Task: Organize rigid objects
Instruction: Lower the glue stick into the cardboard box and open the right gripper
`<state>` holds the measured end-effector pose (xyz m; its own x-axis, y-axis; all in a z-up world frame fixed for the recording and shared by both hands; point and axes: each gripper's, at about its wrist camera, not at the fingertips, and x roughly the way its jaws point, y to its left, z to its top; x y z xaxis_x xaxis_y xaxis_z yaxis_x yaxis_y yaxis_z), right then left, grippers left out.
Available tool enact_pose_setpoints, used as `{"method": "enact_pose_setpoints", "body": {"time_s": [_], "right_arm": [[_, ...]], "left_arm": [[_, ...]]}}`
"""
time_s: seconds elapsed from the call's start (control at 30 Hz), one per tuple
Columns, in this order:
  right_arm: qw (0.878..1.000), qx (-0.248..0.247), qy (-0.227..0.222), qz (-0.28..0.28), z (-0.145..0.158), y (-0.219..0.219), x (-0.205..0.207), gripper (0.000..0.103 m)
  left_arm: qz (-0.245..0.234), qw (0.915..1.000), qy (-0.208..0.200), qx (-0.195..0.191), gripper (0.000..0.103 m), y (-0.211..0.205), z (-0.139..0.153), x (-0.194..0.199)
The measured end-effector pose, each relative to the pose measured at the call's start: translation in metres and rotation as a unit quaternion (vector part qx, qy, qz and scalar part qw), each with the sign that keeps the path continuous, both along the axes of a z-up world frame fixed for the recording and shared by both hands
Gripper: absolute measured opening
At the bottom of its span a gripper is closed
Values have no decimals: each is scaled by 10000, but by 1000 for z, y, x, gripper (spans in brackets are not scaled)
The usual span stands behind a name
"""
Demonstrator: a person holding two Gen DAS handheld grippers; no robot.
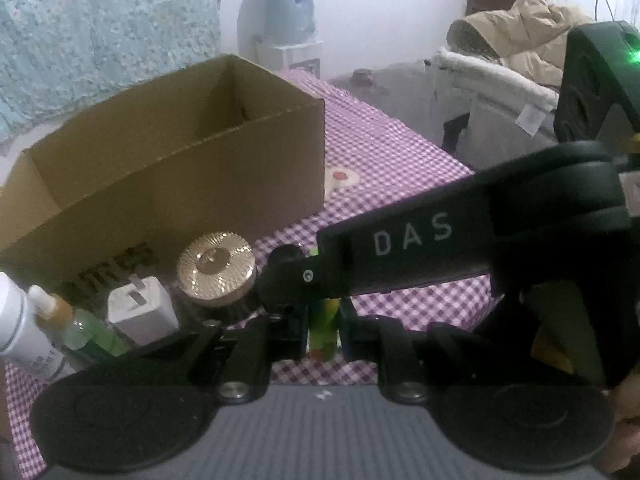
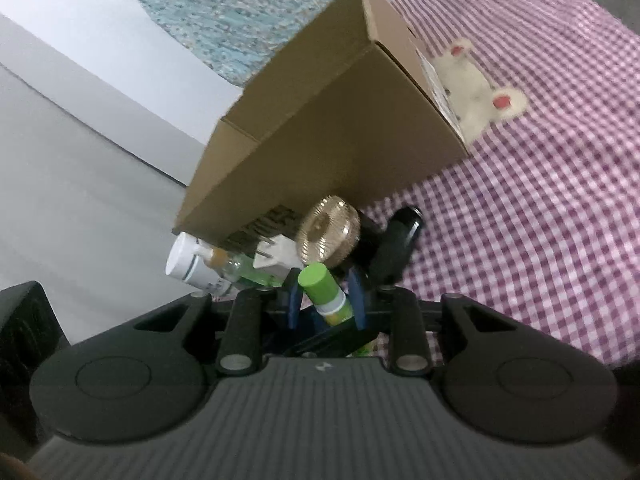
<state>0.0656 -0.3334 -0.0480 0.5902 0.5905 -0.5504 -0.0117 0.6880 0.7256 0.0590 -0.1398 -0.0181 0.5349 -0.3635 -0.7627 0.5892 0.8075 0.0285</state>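
Note:
An open brown cardboard box (image 1: 176, 168) stands on the purple checked cloth (image 1: 384, 148); it also shows in the right wrist view (image 2: 332, 128). In front of it lie a gold round jar (image 1: 216, 270), a white charger plug (image 1: 142, 310), a green clear bottle (image 1: 86, 330) and a white bottle (image 1: 18, 328). My right gripper (image 2: 326, 296) is shut on a green-capped glue stick (image 2: 322, 286). In the left wrist view my left gripper (image 1: 322, 328) has its fingers on both sides of the same glue stick (image 1: 322, 332), and the right gripper's arm marked DAS (image 1: 412, 256) crosses above it.
A cartoon rabbit print (image 2: 476, 88) lies on the cloth to the right of the box. A black cylinder (image 2: 398, 240) sits next to the gold jar (image 2: 330, 234). Behind the table are a water dispenser (image 1: 290, 8) and a chair with a beige jacket (image 1: 520, 36).

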Motion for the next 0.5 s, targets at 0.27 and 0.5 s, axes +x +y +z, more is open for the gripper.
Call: {"method": "enact_pose_setpoints", "body": {"time_s": [0.27, 0.5], "right_arm": [[9988, -192, -419, 168, 40, 18, 8, 23], [9889, -262, -1170, 878, 107, 57, 65, 23]], "left_arm": [[141, 9991, -347, -185, 16, 18, 30, -2], [633, 9931, -962, -205, 16, 52, 97, 29]]}}
